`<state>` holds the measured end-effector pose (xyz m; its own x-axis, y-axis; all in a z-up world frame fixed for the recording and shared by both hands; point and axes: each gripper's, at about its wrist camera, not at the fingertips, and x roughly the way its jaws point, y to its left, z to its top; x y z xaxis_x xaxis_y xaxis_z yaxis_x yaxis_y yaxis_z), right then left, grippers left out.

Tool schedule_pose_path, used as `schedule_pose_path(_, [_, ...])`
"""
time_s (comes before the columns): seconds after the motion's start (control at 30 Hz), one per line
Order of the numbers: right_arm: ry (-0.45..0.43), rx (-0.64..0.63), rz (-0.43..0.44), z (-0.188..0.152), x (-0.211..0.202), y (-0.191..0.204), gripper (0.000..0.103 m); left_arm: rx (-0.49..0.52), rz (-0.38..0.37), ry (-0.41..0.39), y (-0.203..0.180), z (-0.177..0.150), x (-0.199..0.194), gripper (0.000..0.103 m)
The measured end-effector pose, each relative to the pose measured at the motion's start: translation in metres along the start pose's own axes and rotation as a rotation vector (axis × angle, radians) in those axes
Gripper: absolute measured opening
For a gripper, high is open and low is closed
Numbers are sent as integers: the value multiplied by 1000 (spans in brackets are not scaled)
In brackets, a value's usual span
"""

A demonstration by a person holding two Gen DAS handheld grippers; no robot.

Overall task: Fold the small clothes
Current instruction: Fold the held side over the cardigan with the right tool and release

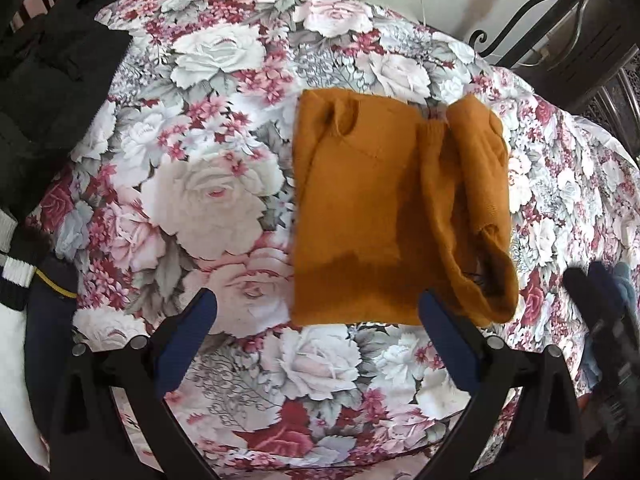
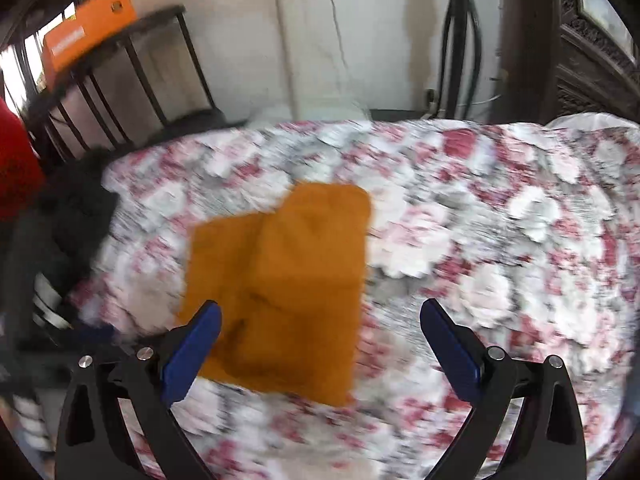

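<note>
Mustard sweater (image 1: 400, 216) lies part-folded on the floral surface (image 1: 208, 200), both the left tool (image 1: 316, 308) and right tool (image 2: 320, 320) spread empty above it, so the next fold likely needs its near hem pinched.

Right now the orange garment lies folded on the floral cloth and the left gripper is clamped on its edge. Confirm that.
Not quite. In the left wrist view the left gripper is open and holds nothing. The orange garment does lie folded on the floral cloth.
</note>
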<state>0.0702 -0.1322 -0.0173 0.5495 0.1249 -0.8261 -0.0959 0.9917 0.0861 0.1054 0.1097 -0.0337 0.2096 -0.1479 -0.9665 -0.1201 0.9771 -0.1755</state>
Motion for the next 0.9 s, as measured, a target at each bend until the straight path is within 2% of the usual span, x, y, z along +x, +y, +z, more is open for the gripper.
schedule_pose_path(0.1, [80, -39, 7, -13, 10, -11, 100, -53, -52, 27, -11, -1, 9, 98])
schedule_pose_path(0.23, [105, 3, 41, -24, 12, -34, 100, -88, -148, 38, -29, 0, 16, 98])
schedule_pose_path(0.37, [168, 105, 118, -29, 18, -63, 100, -61, -164, 37, -60, 6, 21, 98])
schedule_pose_path(0.53, [148, 206, 211, -32, 20, -89, 100, -37, -167, 75, -91, 7, 36, 98])
schedule_pose_path(0.7, [211, 329, 285, -35, 41, -107, 100, -2, -213, 88, -113, 8, 48, 96])
schedule_pose_path(0.73, [219, 355, 306, -35, 44, -109, 100, 3, -221, 85, -117, 9, 51, 86])
schedule_pose_path(0.77, [226, 390, 339, -33, 47, -112, 100, 9, -225, 87, -118, 9, 52, 64])
schedule_pose_path(0.87, [220, 397, 339, -32, 48, -113, 100, 23, -229, 91, -120, 9, 60, 34])
schedule_pose_path(0.9, [216, 398, 334, -32, 47, -114, 100, 24, -228, 82, -120, 9, 60, 30])
